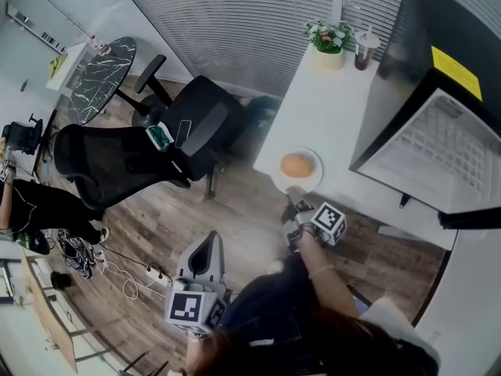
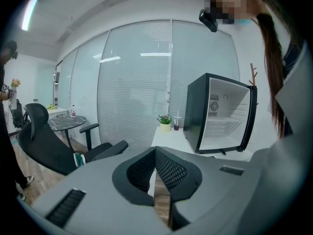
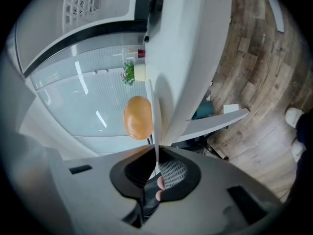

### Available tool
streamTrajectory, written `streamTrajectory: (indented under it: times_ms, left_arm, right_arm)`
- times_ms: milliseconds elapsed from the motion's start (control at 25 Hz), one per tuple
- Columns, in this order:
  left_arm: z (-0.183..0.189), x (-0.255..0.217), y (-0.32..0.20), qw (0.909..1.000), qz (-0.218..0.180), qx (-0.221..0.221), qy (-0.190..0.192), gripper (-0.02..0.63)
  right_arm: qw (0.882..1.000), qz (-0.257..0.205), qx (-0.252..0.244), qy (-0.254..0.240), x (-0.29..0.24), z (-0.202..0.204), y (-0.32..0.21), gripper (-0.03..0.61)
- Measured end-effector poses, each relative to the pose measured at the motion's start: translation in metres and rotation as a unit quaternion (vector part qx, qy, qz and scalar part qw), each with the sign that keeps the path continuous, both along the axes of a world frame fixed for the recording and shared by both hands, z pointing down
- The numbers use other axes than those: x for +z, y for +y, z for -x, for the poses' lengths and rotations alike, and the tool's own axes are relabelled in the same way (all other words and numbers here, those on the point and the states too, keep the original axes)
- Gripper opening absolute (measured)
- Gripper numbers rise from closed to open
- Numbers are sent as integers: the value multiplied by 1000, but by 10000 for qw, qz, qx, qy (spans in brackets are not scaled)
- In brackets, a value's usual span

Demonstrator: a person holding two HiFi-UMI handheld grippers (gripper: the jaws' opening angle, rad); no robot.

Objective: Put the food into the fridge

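**White plate point(image 1: 314, 181) with one bun point(image 1: 296, 164) gripped at the desk point(image 1: 321, 108) edge**

One orange-brown bun is seen, lying at the middle of the one plate. The plate rests on the white desk at its near edge, to the left of the fridge point(image 1: 438, 92) in the head view. One small black fridge is counted, standing on the same desk with its door swung open and its white inside shown. One potted plant point(image 1: 329, 39) and one cup point(image 1: 365, 51) with a straw are set side by side at the far end of the desk. One black chair point(image 1: 109, 163) is placed on the wooden floor point(image 1: 235, 210) beside the desk.

Two claws are counted. The right claw point(image 1: 293, 202) is closed on the near rim of the plate, which is seen edge-on between its pads. This claw is rolled onto its side and pointed only slightly downward, with the forearm point(image 1: 325, 276) stretched out toward the desk. The left claw point(image 1: 210, 245) is held low over the floor, well apart from the desk and tilted somewhat downward. Its jaws are brought together and nothing is held between them.
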State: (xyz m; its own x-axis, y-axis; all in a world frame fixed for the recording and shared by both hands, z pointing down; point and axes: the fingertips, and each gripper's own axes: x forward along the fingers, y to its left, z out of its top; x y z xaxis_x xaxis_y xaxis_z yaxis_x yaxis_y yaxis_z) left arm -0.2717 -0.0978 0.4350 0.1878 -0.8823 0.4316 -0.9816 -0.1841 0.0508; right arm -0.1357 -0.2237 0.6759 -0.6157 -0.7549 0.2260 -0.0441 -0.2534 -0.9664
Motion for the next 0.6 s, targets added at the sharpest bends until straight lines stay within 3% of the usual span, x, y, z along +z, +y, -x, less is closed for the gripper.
streamTrajectory:
  times_ms: [600]
  left_arm:
    - [-12,-9,15,9971,-266,680,197,0]
  right_arm:
    - [9984,-551,-103,104,-50,-2,36,12]
